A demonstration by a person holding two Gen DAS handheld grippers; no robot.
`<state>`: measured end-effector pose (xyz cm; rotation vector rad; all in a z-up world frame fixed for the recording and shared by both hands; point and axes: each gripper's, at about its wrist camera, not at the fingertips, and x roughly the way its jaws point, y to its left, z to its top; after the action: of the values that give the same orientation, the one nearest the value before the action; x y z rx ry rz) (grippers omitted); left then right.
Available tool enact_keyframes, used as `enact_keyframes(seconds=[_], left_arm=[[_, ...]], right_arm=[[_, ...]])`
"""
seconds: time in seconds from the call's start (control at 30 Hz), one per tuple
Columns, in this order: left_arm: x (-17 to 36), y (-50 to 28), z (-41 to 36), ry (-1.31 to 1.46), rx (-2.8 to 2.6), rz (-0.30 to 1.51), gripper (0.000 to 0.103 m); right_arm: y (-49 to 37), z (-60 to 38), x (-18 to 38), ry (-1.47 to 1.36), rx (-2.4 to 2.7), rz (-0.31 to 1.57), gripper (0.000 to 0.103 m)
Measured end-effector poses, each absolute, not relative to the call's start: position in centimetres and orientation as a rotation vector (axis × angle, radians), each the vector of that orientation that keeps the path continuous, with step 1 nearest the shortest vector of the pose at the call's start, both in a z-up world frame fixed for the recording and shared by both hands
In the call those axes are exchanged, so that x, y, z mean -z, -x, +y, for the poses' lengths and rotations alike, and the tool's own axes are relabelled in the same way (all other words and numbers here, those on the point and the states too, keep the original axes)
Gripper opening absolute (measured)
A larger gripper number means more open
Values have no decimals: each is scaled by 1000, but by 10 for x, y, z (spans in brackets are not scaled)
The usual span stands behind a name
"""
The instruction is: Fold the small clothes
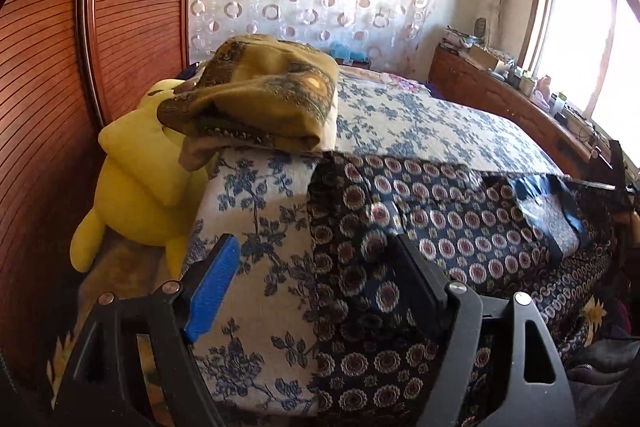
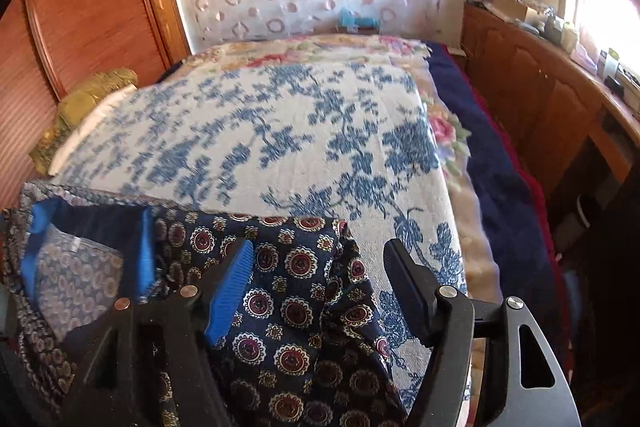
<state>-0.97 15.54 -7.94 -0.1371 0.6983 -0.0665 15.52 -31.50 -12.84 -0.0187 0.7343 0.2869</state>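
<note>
Your left claw stands wide, gripping nothing; its blue finger sits at lower left of the frame and its black finger at lower centre-right. Between those fingers runs the left edge of the dark navy medallion-print garment, so the blue finger lies over the blue-floral bedspread and the black finger over the garment. From there the garment spreads across the near edge of the bed toward the right of the frame, its neckline opening showing at centre right.

Your right claw is also wide and holds nothing. The same garment fills the gap between its fingers and runs off to the lower left, where the blue-trimmed neckline and paler inside fabric appear. The garment's right edge falls short of the black finger, which is over bare bedspread.

Farther out, a folded olive-gold cloth rests on the bed above the left claw, and a yellow plush toy leans beside the bed at left.
</note>
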Motion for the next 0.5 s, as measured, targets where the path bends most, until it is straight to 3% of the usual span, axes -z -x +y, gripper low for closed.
enact_keyframes(seconds=[0.3,0.5], left_arm=[[52,-36,155,98,107,671,79],[60,-87,155,86,176,772,79]], right_arm=[[-161,-305,132,73,-261,761,74],[-166,-307,135,78,-268,761,76]])
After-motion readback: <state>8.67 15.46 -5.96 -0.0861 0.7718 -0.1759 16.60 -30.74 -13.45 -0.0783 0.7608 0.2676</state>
